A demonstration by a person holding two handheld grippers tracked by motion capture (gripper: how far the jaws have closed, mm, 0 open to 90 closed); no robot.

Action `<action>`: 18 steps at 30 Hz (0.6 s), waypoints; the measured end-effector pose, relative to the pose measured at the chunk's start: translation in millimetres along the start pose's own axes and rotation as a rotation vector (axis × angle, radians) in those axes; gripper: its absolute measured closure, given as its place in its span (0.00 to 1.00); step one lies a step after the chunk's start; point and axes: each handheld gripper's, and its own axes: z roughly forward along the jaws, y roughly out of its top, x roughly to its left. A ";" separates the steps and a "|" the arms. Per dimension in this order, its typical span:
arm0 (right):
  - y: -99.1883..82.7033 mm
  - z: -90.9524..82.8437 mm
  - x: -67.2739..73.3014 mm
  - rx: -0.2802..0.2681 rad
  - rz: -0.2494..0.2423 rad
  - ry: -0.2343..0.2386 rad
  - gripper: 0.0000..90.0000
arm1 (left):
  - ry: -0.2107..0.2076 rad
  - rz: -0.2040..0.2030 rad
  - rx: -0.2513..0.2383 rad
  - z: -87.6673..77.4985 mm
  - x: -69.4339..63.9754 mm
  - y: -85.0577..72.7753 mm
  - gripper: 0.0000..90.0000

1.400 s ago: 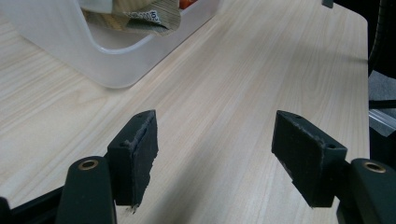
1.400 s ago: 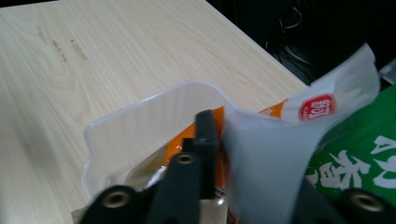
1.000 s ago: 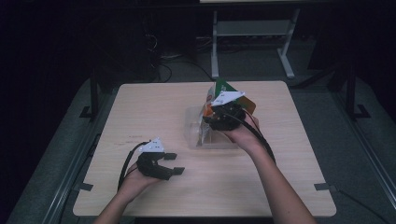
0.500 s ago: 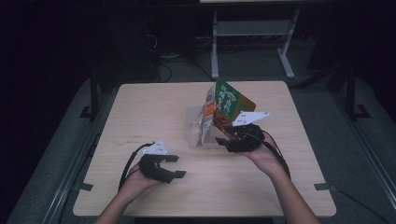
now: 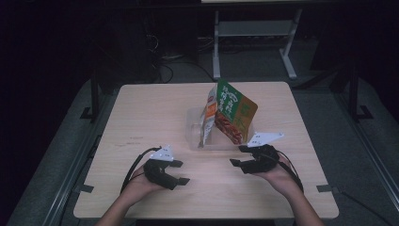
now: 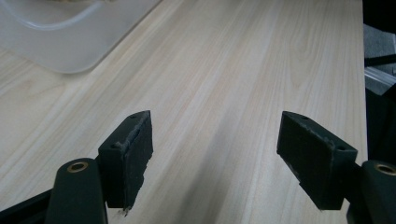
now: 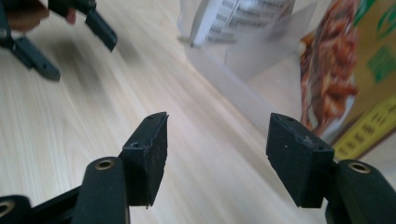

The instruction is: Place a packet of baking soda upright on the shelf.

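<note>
A green and orange food pouch [image 5: 233,113] stands tilted in a clear plastic container [image 5: 195,127] at the table's middle. My right gripper [image 5: 237,156] hovers just in front of the container's near right corner. It is open, its jaws have just been opening, and nothing is between them. In the right gripper view the open gripper [image 7: 217,140] points past the container wall [image 7: 252,60], with the pouch [image 7: 336,84] at right. My left gripper [image 5: 182,172] rests low at the near left, open and empty, its jaws having opened slightly. In the left gripper view the open gripper [image 6: 215,140] faces bare wood.
The wooden table [image 5: 141,113] has bare wood to the left of the container and along the near edge. A corner of the container [image 6: 70,42] sits ahead of the left gripper. A white metal stand [image 5: 254,33] is on the floor behind the table.
My right gripper has come off the pouch and moved down toward the near right of the table, opening as it went. The pouch stays standing in the container. The left hand has hardly moved.
</note>
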 end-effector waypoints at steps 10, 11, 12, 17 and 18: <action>-28.1 -0.4 -1.1 0.025 -0.014 0.005 0.38 | -0.030 0.046 0.055 9.3 -3.9 -2.1 0.27; -28.7 0.9 -2.4 0.025 -0.019 0.007 0.38 | -0.029 0.054 0.060 9.9 -4.1 -2.3 0.26; -29.2 2.0 -3.0 0.028 -0.014 0.011 0.38 | -0.031 0.058 0.064 10.3 -4.2 -2.4 0.26; -30.6 6.5 -4.6 0.045 -0.027 0.014 0.38 | -0.034 0.066 0.071 11.7 -3.6 -3.0 0.26; -30.8 6.6 -4.7 0.046 -0.028 0.016 0.38 | -0.035 0.067 0.072 11.5 -3.4 -3.0 0.26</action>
